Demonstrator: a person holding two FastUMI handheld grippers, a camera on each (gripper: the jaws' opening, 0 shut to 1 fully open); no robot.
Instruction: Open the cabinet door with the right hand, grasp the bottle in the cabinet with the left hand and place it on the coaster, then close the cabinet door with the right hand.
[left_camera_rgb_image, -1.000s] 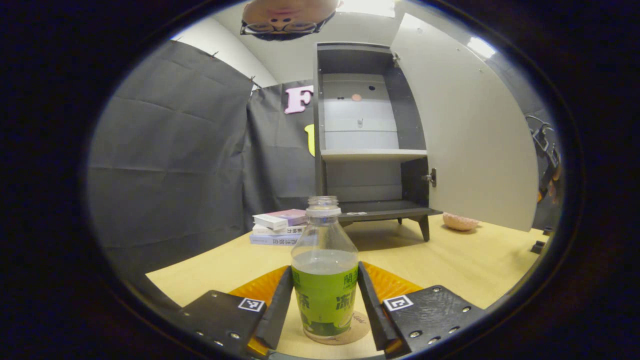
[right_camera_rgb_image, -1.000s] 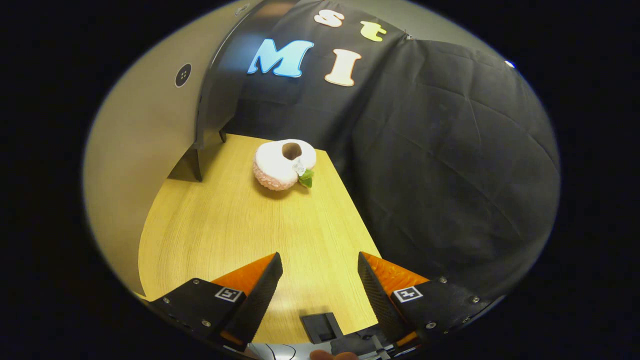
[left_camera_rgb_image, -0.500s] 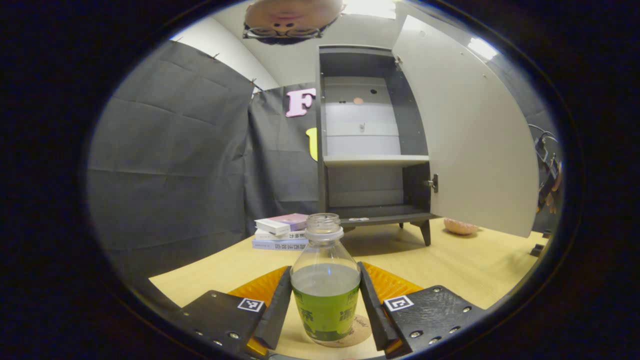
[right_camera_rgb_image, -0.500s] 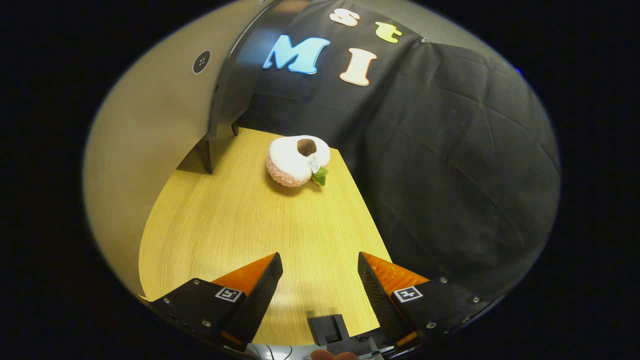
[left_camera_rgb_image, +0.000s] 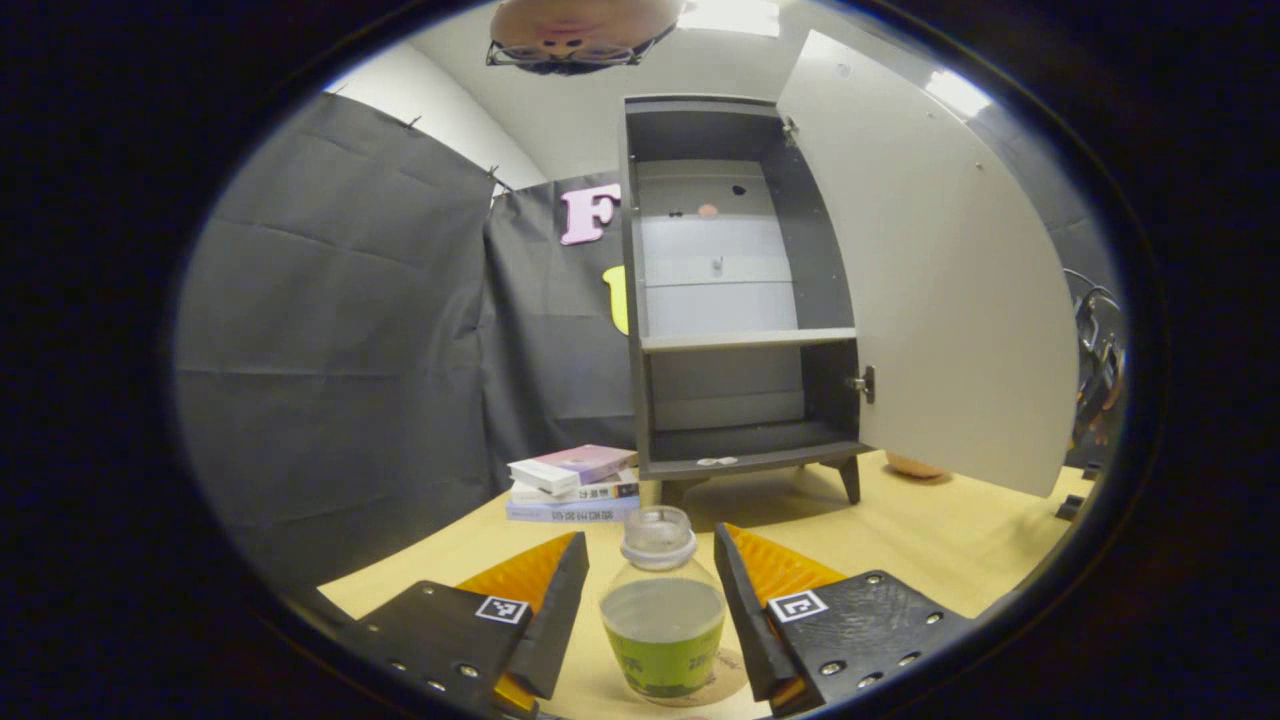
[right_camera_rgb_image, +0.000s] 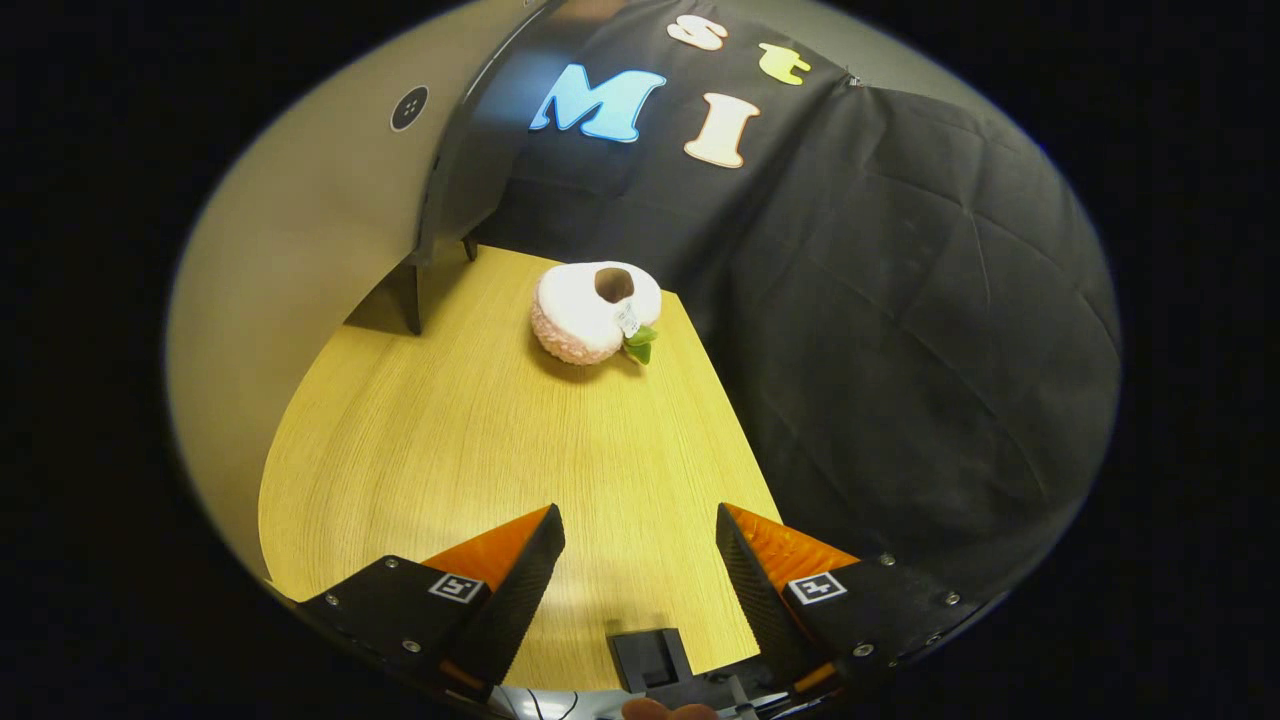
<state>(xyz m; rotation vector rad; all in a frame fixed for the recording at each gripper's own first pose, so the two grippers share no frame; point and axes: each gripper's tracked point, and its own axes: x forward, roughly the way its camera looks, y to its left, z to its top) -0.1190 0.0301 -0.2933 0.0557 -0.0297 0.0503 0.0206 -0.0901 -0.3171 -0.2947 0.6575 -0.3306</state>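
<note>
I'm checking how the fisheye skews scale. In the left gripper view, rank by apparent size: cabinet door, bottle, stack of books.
1. cabinet door, clearly largest.
2 and 3. bottle and stack of books look alike; the bottle sits much nearer the camera, so I won't rank them.

In the left gripper view, a stack of books (left_camera_rgb_image: 572, 482) lies on the wooden table (left_camera_rgb_image: 930, 535), a little left of the centre of the frame; the top book is pale with a pink cover and sits a bit turned on the others. Dark cloth (left_camera_rgb_image: 330, 350) covers the left half of this view. At the top edge, part of a person's head with glasses (left_camera_rgb_image: 575, 30) is seen upside down. In the right gripper view, a fluffy pink-and-white plush ring (right_camera_rgb_image: 593, 312) rests on the table (right_camera_rgb_image: 450, 450) in the upper middle, near the table's far right edge, with a small green leaf (right_camera_rgb_image: 640, 345) and a white tag at its right side. A small black block (right_camera_rgb_image: 650, 660) sits at the bottom centre.
</note>
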